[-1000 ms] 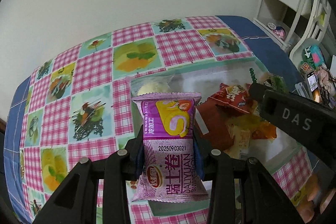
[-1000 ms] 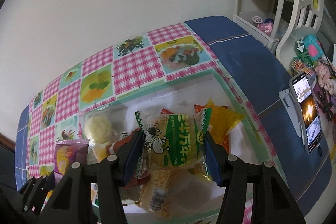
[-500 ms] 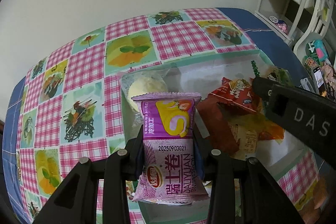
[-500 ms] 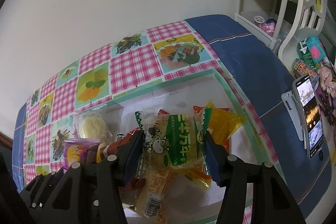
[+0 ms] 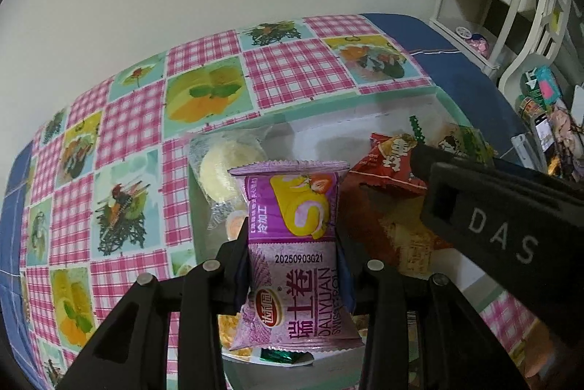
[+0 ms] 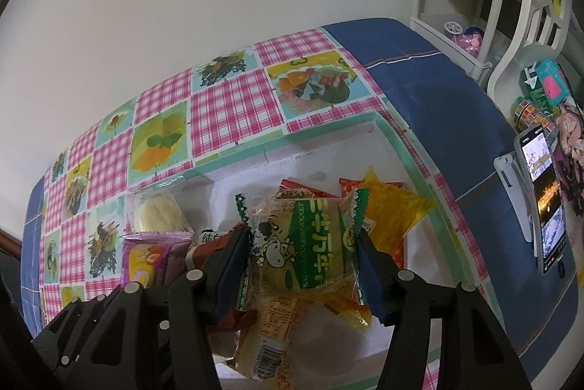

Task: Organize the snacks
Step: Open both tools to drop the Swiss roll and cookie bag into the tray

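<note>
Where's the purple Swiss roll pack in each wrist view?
Left wrist: purple Swiss roll pack at centre bottom, upright, clamped in the left gripper.
Right wrist: its top shows at lower left, left of the right gripper.
Shared landmark: clear-wrapped pale round cake, just behind the pack.

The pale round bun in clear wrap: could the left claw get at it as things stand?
Probably not yet: the left claw is shut on the purple Swiss roll pack, so it must drop that first; the bun itself lies uncovered just beyond.
</note>
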{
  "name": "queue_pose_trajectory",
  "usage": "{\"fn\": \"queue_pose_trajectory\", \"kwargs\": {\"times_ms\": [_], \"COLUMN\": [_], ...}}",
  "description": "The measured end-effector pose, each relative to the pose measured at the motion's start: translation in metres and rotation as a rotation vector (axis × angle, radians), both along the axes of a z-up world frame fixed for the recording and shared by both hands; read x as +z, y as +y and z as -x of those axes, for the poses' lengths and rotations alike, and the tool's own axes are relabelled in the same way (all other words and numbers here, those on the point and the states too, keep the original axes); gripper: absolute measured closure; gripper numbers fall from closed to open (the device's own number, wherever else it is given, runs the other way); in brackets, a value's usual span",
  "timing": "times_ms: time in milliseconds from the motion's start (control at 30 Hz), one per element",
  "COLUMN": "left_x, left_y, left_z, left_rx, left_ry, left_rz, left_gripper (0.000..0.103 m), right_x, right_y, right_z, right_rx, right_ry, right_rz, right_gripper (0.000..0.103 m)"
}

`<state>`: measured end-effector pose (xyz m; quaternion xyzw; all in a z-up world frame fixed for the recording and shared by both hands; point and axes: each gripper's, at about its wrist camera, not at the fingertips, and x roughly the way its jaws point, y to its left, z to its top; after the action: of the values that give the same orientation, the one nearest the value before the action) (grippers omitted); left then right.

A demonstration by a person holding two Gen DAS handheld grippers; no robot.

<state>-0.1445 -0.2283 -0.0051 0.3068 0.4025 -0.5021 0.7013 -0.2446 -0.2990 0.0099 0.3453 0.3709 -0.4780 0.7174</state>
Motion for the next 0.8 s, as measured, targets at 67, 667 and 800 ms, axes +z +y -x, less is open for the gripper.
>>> {"fn": "queue_pose_trajectory", "kwargs": {"times_ms": [67, 667, 800], "left_x": [0.001, 0.029, 0.037], "left_y": [0.000, 0.016, 0.025], "left_z": [0.000, -0.013, -0.022], "left_rx": [-0.003, 0.004, 0.042], "left_ry": [0.013, 0.128, 0.114], "left_rz": [-0.001, 0.034, 0.033], "left_gripper": [0.061, 0.038, 0.035], "right_x": [-0.001, 0.009, 0.013], "right_y": [0.000, 0.005, 0.006], "right_z": [0.001, 0.004, 0.005], "right_rx": [-0.004, -0.005, -0.001], "right_ry": [-0.001, -0.009, -0.010], "right_rz": [-0.004, 0.024, 0.033], "right_gripper": [0.041, 0.034, 0.034]}}
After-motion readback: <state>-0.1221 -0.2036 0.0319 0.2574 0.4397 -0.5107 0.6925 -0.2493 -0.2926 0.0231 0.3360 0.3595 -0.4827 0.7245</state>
